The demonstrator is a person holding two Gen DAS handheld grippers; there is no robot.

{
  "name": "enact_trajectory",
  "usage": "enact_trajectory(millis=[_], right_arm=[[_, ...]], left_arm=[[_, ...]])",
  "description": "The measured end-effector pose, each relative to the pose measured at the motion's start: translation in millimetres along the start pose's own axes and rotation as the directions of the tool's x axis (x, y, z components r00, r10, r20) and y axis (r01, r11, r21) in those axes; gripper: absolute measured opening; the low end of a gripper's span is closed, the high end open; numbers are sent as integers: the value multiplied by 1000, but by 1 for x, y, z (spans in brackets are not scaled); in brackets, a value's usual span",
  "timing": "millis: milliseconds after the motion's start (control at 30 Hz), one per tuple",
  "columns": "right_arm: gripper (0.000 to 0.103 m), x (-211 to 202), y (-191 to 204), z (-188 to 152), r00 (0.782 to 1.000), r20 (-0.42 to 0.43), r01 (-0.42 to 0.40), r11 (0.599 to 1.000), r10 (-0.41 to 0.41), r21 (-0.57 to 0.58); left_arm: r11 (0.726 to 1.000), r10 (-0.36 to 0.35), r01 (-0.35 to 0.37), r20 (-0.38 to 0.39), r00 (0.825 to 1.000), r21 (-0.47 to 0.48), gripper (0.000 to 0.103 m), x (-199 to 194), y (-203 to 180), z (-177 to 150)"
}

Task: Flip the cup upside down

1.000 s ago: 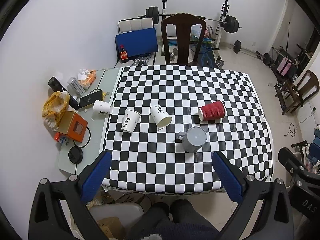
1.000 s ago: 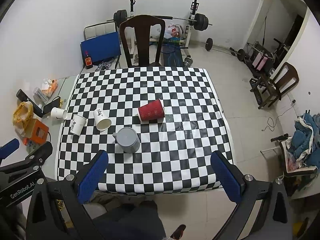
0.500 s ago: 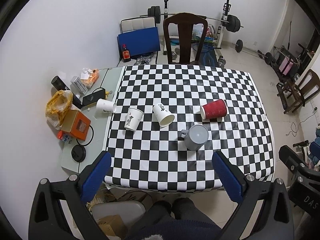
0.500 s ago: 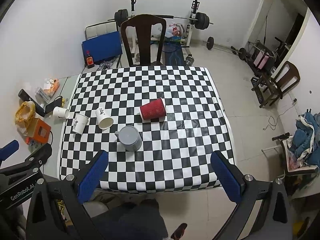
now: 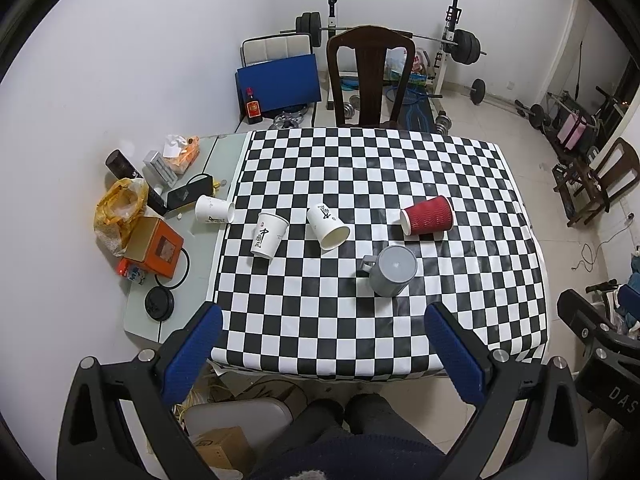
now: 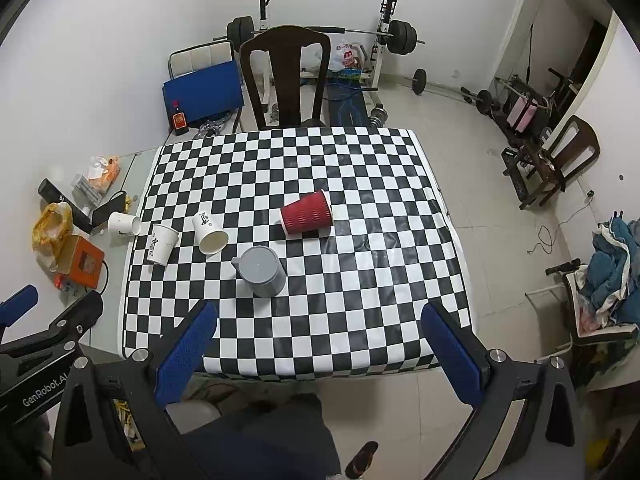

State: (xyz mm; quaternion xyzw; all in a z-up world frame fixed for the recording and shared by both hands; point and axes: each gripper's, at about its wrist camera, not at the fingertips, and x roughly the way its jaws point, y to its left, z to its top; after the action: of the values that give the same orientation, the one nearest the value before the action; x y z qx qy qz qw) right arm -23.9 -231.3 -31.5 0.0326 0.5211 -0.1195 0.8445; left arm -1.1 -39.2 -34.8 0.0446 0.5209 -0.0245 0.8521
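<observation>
A checkered table (image 5: 400, 168) (image 6: 360, 280) holds several cups. A red ribbed cup (image 5: 427, 215) (image 6: 306, 213) lies on its side. A grey mug (image 5: 390, 271) (image 6: 262, 266) stands bottom up, handle to the left. One white paper cup (image 5: 329, 227) (image 6: 209, 233) lies tilted with its mouth toward me. Another white cup (image 5: 268, 236) (image 6: 161, 245) stands bottom up. A third white cup (image 5: 214, 209) (image 6: 123, 224) lies on its side off the cloth. My left gripper (image 5: 323, 354) and right gripper (image 6: 320, 354) are open and empty, high above the table's near edge.
A side shelf at the left holds an orange box (image 5: 154, 248), a yellow bag (image 5: 116, 208), tissues and cables. A dark wooden chair (image 5: 370, 76) stands at the table's far side. Weights and a bench stand behind it. A laundry rack (image 6: 608, 276) is at the right.
Both cameras have shifted slightly, so the table and cups sit a little lower and farther in view. No cup has moved. Both grippers stay open.
</observation>
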Motion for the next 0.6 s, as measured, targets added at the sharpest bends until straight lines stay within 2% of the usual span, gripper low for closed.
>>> enact_trajectory(millis=[600], right_arm=[[103,-2,-2,0,1000,-2,-3,1000,3,0]], left_arm=[[1000,0,0,5,1000,1,103,-6,0,-1]])
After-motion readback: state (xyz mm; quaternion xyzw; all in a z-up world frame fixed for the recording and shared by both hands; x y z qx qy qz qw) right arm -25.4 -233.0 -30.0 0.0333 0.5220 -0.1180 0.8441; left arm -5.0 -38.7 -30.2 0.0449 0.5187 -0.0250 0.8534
